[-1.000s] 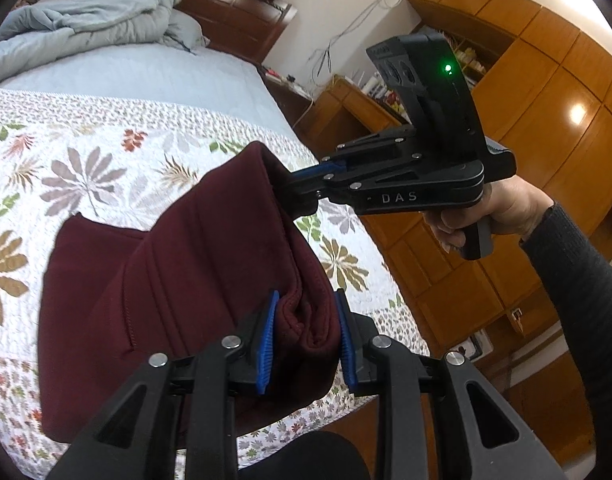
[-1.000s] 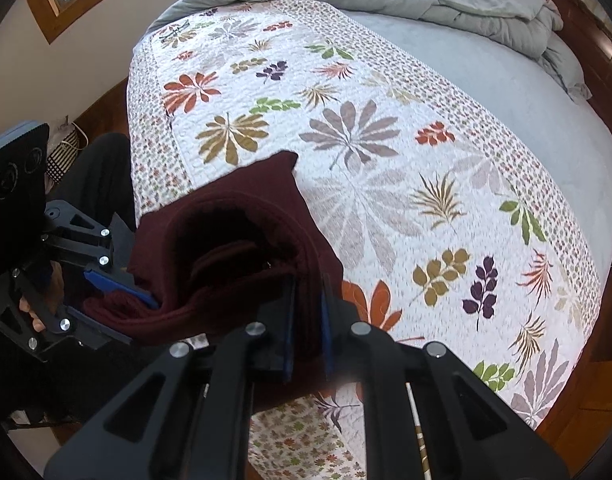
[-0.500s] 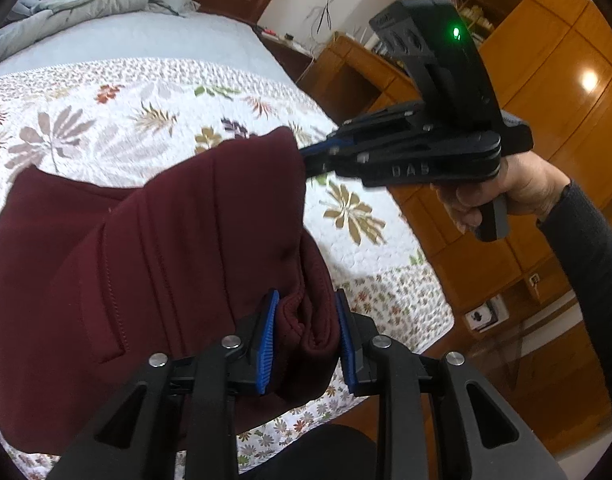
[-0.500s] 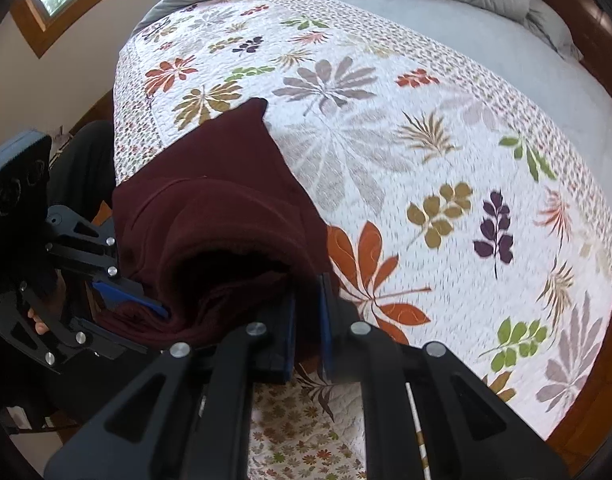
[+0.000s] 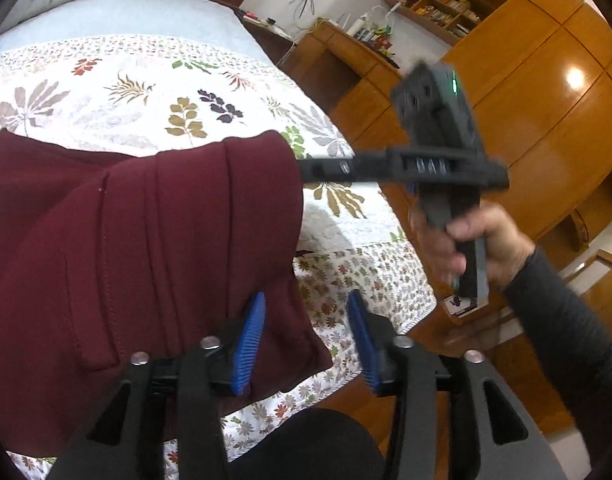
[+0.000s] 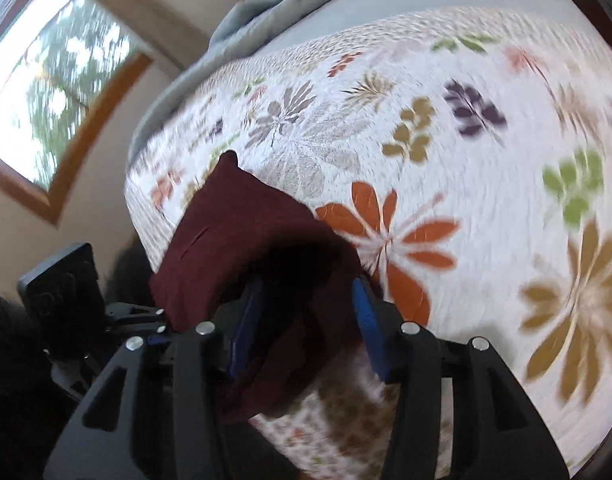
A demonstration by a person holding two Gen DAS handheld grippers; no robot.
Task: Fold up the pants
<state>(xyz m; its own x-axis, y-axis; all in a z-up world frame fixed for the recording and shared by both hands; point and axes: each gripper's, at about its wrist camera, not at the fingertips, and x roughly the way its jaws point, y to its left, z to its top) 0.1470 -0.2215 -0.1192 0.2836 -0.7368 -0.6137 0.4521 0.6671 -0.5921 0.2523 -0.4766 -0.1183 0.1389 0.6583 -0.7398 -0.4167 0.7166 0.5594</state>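
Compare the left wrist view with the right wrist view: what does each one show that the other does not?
Only the left wrist view shows the glossy wooden cabinets, the cluttered wall shelf and the person's hand holding the right gripper.

Only the right wrist view shows the wood-framed window with trees outside.

Both show the folded maroon fabric pants lying on the white leaf-printed quilt. In each view the gripper's blue-padded fingers are opening around a pants edge.

The right gripper [image 5: 306, 168] bears blurred white letters on its side, seemingly "DAS" seen upside down.
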